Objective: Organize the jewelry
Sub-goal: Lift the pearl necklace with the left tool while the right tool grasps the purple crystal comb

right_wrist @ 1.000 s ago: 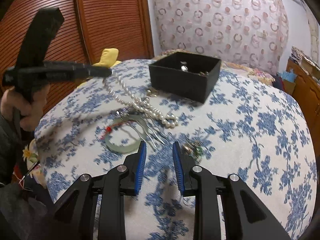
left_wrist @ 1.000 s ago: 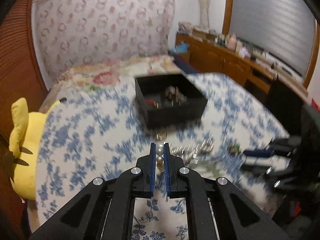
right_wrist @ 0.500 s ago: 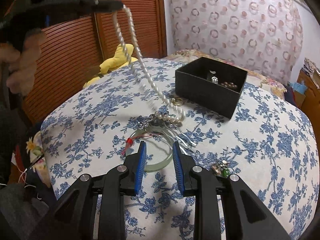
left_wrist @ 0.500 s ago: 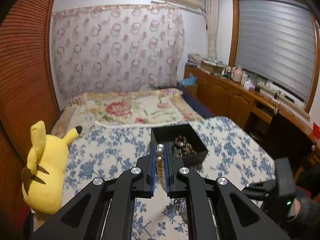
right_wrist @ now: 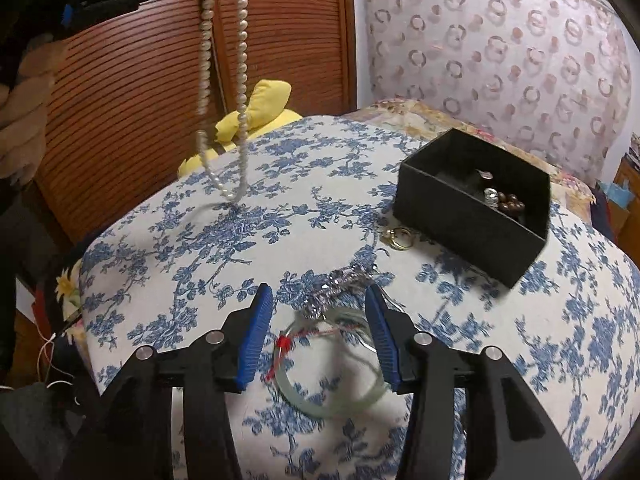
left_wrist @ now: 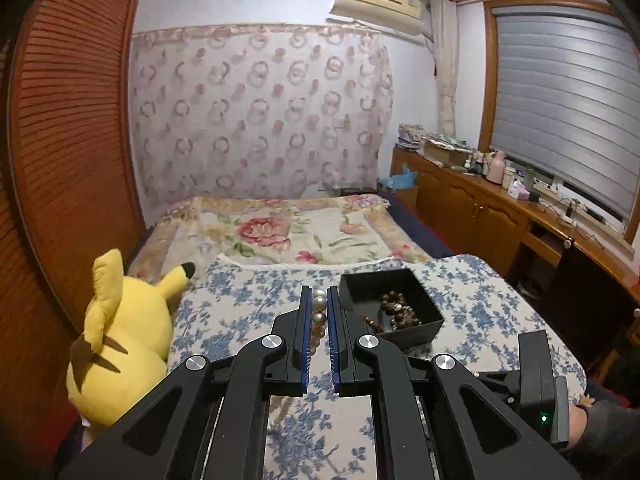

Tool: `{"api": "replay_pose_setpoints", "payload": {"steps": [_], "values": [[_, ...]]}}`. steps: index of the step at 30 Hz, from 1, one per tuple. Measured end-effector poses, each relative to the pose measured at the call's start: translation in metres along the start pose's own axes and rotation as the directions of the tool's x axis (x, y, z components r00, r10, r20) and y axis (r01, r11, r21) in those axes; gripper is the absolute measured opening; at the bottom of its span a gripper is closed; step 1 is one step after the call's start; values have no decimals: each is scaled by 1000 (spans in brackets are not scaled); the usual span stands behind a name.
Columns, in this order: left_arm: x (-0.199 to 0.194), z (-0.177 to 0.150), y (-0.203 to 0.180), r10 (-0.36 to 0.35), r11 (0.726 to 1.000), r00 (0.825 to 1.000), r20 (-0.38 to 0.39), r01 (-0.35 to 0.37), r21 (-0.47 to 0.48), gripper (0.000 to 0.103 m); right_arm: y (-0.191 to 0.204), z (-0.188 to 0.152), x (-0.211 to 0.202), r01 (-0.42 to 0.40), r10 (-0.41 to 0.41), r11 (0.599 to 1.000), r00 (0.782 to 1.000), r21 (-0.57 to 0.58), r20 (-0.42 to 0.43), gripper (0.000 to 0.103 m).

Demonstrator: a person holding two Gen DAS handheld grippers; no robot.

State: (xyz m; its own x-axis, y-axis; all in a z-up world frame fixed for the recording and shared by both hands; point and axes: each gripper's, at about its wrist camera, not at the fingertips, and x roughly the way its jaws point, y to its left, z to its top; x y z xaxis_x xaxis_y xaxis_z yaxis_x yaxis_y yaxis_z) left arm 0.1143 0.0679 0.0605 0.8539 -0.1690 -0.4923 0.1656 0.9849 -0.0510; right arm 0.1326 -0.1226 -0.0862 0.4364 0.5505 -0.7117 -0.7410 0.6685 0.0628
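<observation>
Pearl necklace (right_wrist: 222, 80) pinched in left gripper (left_wrist: 318, 312), dangling clear of the floral cloth (right_wrist: 560, 340), box (right_wrist: 472, 200) at 2 o'clock, right gripper (right_wrist: 320, 320) spread over bangle (right_wrist: 332, 368); mid-carry probably, next needs lowering slowly so loop piles inside.

A white pearl necklace (right_wrist: 241, 80) hangs as a long loop above the blue-flowered cloth, pinched at its top between the pads of the left hand-held gripper (left_wrist: 319, 317). A black open box (right_wrist: 472, 206) sits upright, holding brown beads (left_wrist: 400, 312). A pale green bangle (right_wrist: 332, 364) with a red thread lies flat, a silver piece (right_wrist: 340, 284) just beyond it, and gold rings (right_wrist: 398, 237) beside the box.
</observation>
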Motion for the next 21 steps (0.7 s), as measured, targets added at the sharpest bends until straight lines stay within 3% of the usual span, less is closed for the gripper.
{"api": "replay_pose_setpoints", "payload": {"steps": [4,8,13,15,20,21], "values": [[5,-11,9,6,1000,1000,-22,-6,-15,6,3,3,15,40,-41,999,998,-25,-43,51],[11,-19,14,4,1000,999,-39,-5,-26,6,3,5,29,81,-85,995,993,-50,-81,60],[11,-20,12,-1,1000,999,-41,0,-22,6,8,6,39,104,-116,989,988,-109,-105,60],[11,-18,10,-2,1000,999,-40,1,-15,6,5,7,38,118,-128,988,987,-101,-99,47],[10,-15,4,-4,1000,999,-35,4,0,6,-6,6,29,108,-114,992,990,-70,-82,45],[10,-14,3,-5,1000,999,-35,5,0,6,-7,7,26,104,-109,992,991,-66,-73,35]]}}
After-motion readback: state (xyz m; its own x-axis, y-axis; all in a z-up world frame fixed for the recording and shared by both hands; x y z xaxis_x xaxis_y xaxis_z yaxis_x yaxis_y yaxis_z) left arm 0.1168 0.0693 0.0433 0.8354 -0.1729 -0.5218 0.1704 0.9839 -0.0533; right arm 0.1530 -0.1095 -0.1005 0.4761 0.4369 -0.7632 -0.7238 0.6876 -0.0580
